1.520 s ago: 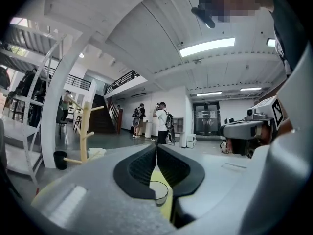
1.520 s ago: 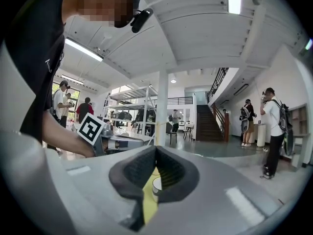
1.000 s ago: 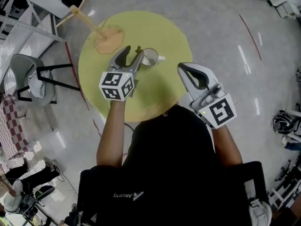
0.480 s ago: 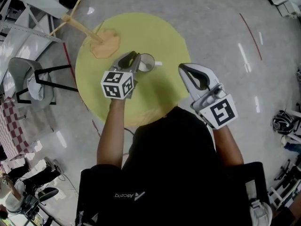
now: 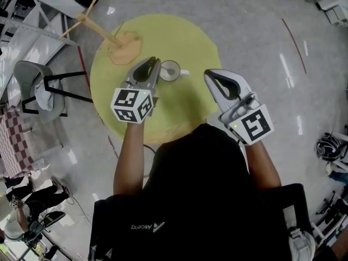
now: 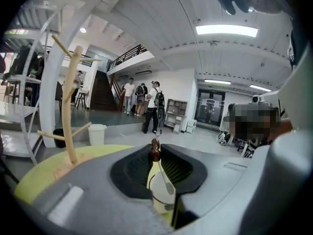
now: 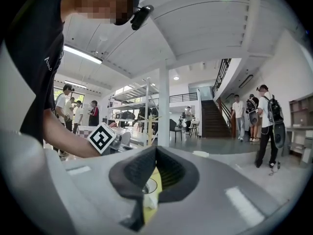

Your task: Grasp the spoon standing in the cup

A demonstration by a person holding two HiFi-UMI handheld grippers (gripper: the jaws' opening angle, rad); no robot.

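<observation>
The left tongs (image 6: 156, 144) are closing, their tips touching the brown handle end of the spoon (image 6: 155, 153). The spoon stands tilted in the cup (image 6: 161, 197), just below and beyond those tips. The cup sits on the yellow worktop (image 6: 44, 177) under the left tongs. Farther out to their left, a wooden rack (image 6: 71, 116) stands on the worktop. The right tongs (image 7: 155, 150) are pressed together with nothing between them. They hover to the right of the cup, apart from it, over the worktop's edge. Beyond both tongs, people (image 6: 156, 111) stand on the floor.
</observation>
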